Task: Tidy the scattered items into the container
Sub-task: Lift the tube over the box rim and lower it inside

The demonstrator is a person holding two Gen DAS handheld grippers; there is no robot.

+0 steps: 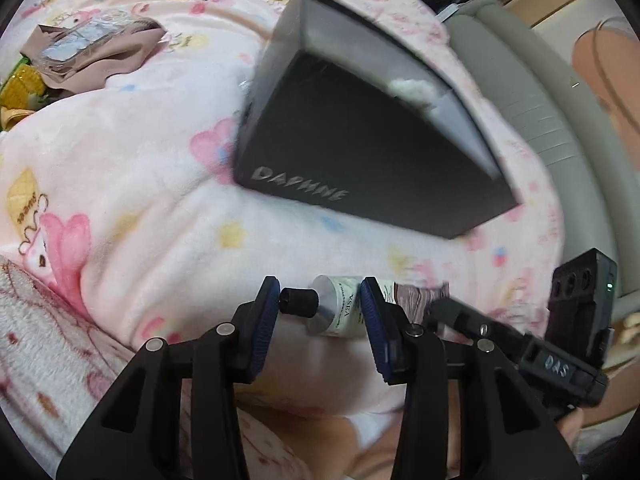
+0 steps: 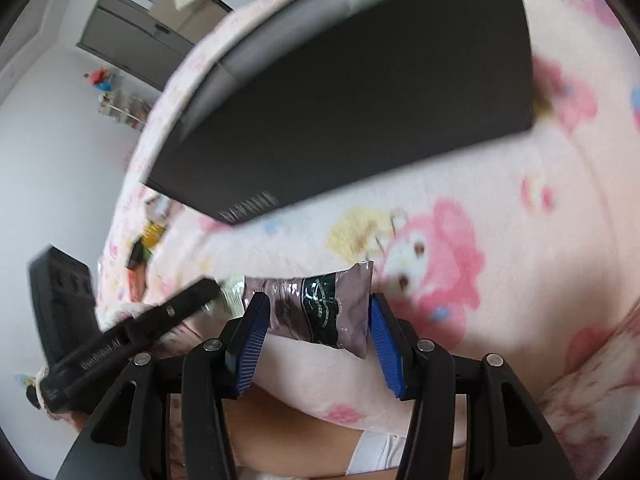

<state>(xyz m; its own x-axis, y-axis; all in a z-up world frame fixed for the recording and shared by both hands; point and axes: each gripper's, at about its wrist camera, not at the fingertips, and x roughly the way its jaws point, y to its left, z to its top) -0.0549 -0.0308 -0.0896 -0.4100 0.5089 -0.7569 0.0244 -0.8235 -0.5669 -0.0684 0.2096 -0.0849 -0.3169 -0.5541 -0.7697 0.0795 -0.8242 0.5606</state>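
Left wrist view: the tube (image 1: 336, 308) was straddled at both ends by the left claw (image 1: 318, 308) and right claw (image 2: 316, 316), both spread apart, presumably for transfer to the box (image 1: 360, 140).

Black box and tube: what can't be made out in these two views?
- Black box contents: left wrist view, hidden by its wall; only something white shows.
- Box top: right wrist view, cut off by the edge and blurred.
- Tube print: too small.
- Tube middle: left wrist view, hidden behind a left claw finger.
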